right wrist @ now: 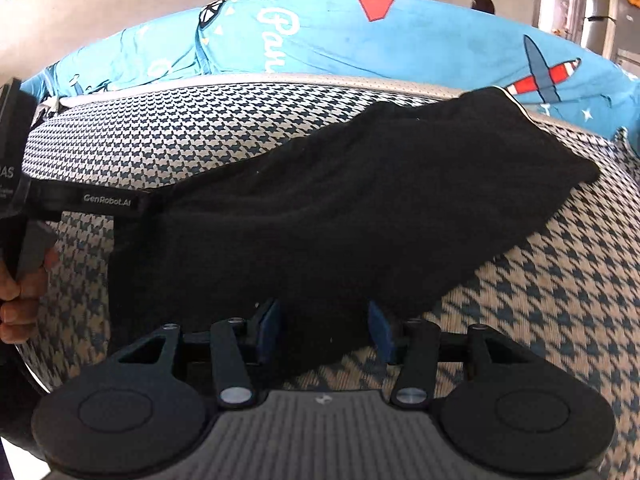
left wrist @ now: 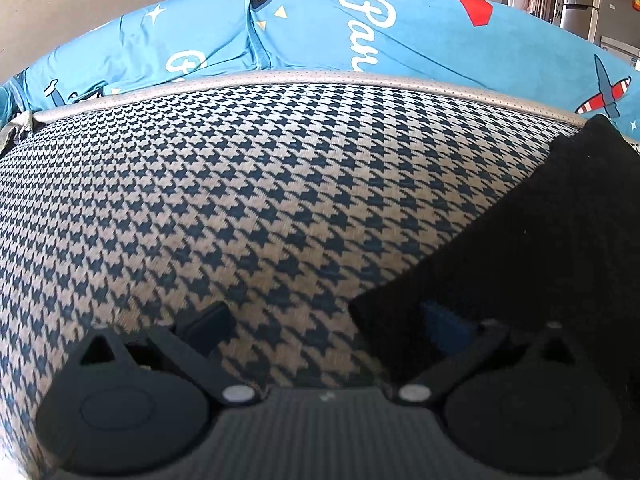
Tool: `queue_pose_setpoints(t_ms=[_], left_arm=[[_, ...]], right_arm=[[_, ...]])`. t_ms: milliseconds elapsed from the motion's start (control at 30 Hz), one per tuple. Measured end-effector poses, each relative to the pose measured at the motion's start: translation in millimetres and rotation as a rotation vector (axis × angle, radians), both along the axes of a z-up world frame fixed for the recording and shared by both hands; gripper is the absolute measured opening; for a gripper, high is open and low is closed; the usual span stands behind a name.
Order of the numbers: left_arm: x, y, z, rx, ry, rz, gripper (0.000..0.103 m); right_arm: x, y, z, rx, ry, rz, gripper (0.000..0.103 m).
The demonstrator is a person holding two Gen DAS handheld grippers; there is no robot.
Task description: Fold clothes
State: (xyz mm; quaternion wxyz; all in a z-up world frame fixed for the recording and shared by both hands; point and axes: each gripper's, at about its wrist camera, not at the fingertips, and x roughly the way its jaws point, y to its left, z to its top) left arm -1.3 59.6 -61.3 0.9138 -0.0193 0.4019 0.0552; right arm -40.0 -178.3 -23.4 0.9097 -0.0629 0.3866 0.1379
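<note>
Left wrist view, garment: black cloth (left wrist: 500, 248) lies on the houndstooth cushion (left wrist: 248, 208), at its right side; near corner reaches between the left gripper (left wrist: 328, 320) fingers.
Left wrist view, fingers: spread wide, pinching nothing.
Left wrist view, open room: bare cushion left of cloth, up to grey piping (left wrist: 280, 80); blue sheet (left wrist: 400, 40) beyond.
Right wrist view, fingers: right gripper (right wrist: 326, 328) blue pads (right wrist: 269, 326) flank the cloth's near edge; contact cannot be told.
Right wrist view only: hand (right wrist: 18, 292) holding the left gripper, at cloth's left end.
</note>
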Motion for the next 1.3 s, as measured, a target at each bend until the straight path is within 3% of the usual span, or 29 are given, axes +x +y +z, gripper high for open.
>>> queue_pose_setpoints(t_ms=[133,267,433,633,1067,1133,1200,1300], left_arm=[[-9,2,1,-0.010,-0.001,0.000,0.103],[-20,3,8,-0.038,-0.001,0.020,0.103],[-32,6,14,-0.110,0.020,0.006,0.103],[-41,5,17,-0.138,0.032,-0.035,0.103],[-42,6,20,-0.255,0.062,-0.088,0.103],[-41,5,20,-0.276,0.069,-0.104,0.103],[-41,3,20,-0.288,0.072,-0.112,0.103],[-40,3,20,-0.352,0.080,-0.128,0.103]], right_arm=[[-8,1,2,-0.008,-0.001,-0.016,0.049],[-20,-6,9,0.096,0.012,-0.028,0.049],[-47,8,22,0.152,-0.055,0.120,0.049],[-62,40,14,0.076,-0.069,0.261,0.048],[-71,78,-12,-0.171,-0.157,0.361,0.048],[-69,78,-13,-0.166,-0.163,0.351,0.045],[-65,77,-12,-0.154,-0.164,0.327,0.028],[-56,69,-7,-0.098,-0.140,0.279,0.017]])
